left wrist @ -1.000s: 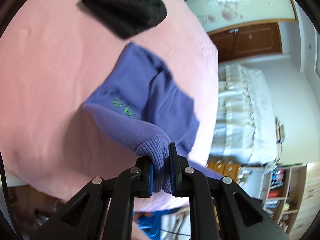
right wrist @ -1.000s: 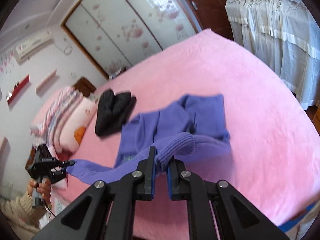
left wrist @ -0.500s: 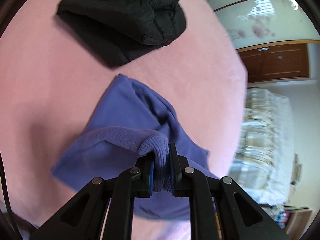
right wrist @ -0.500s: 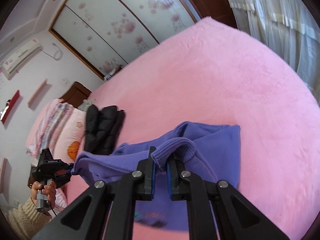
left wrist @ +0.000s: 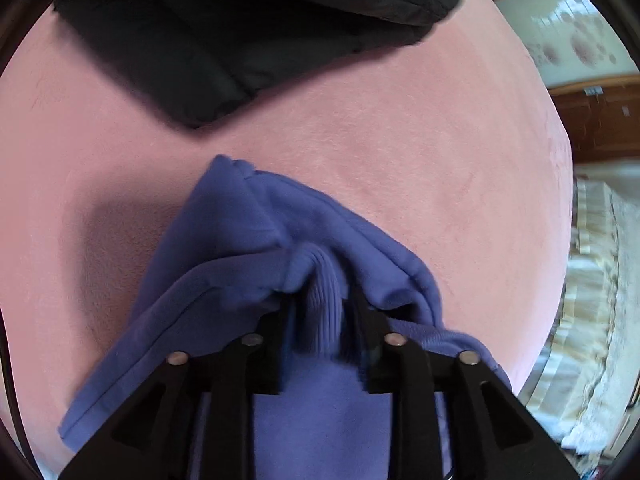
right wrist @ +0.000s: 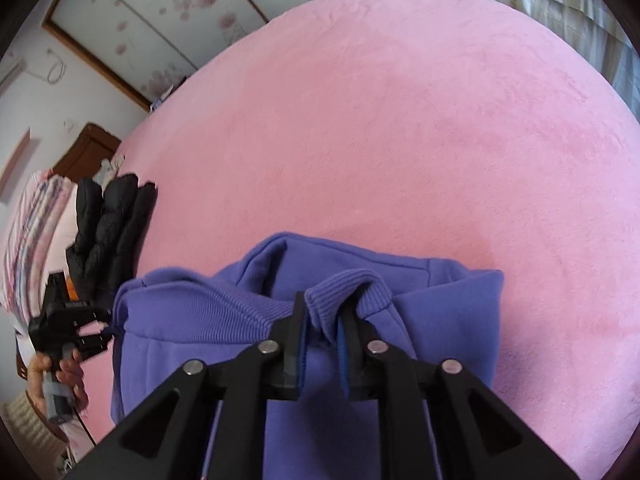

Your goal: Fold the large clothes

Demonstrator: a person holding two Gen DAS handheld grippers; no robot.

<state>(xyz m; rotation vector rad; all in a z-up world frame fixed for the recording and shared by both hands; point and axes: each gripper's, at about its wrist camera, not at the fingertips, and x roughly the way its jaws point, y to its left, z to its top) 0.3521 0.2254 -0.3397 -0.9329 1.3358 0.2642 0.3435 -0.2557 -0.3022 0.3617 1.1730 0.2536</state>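
A: Pinching a ribbed cuff each, both hand-held grippers are closed tight on the purple sweater [left wrist: 248,240]: the left hand-held gripper [left wrist: 320,312] and the right hand-held gripper [right wrist: 324,316].

B: Where is the sweater found?

A: It is bunched on the pink bed [right wrist: 400,120], directly ahead of and beneath both sets of fingers. Its long axis is seen running left to right between the two grips, and neither arm can be called nearer.

B: And the count?

A: One sweater, two cuffs held, one black jacket [left wrist: 240,32] lying apart beyond it. A laying-down of the cuffs onto the body is judged likely next.
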